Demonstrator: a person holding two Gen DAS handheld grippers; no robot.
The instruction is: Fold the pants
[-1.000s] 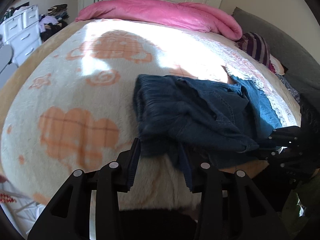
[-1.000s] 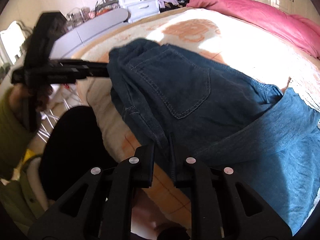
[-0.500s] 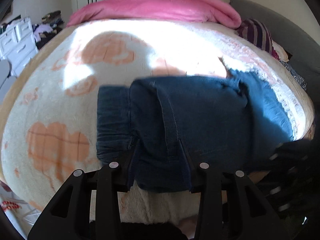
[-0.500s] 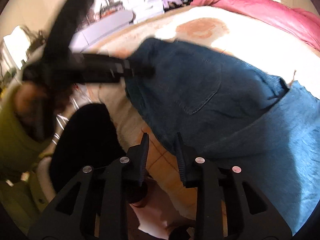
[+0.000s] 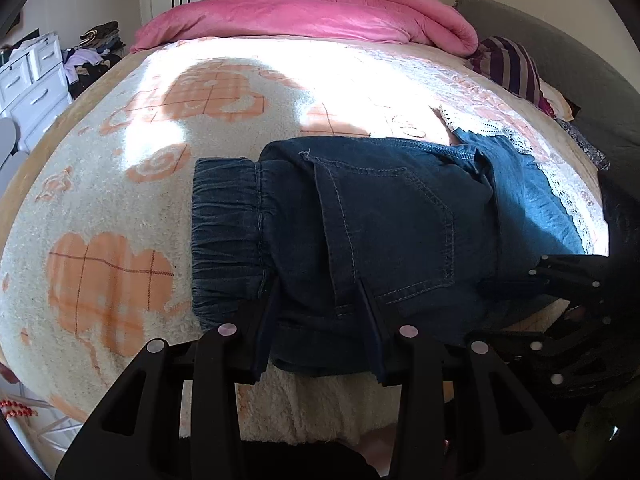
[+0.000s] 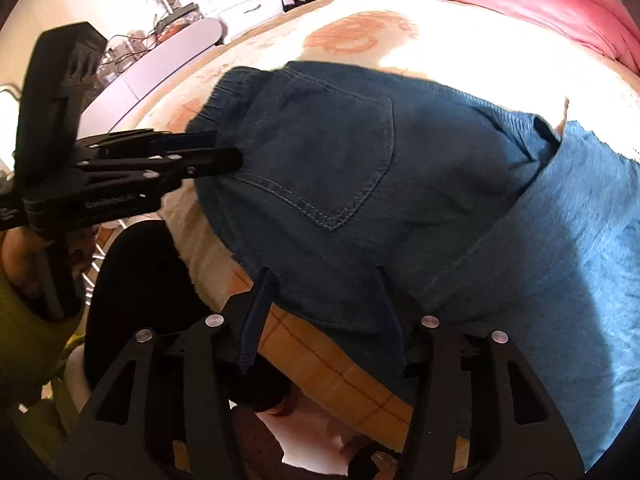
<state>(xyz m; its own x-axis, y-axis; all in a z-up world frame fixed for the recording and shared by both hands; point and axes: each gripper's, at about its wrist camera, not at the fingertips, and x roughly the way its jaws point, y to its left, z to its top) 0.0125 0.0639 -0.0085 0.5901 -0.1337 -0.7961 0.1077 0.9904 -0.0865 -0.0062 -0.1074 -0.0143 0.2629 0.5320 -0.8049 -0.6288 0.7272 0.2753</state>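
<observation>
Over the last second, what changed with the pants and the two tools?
The pants, bunched a second ago, now lie flat near the bed's front edge. The right tool has let go; its jaws are opening. The left tool still clamps the near edge. The pink duvet is unchanged.

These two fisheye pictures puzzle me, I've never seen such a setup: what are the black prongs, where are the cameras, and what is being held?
No robot here: a person holds a hand-held gripper in each hand, with a camera looking along its fingers. One picture is from the left gripper, the other from the right gripper. Dark denim pants lie folded on a cream and orange blanket, beside a lighter blue garment. The left fingers straddle the pants' near edge; whether they pinch it is unclear. The right fingers are opening, the pants' edge between them.
</observation>
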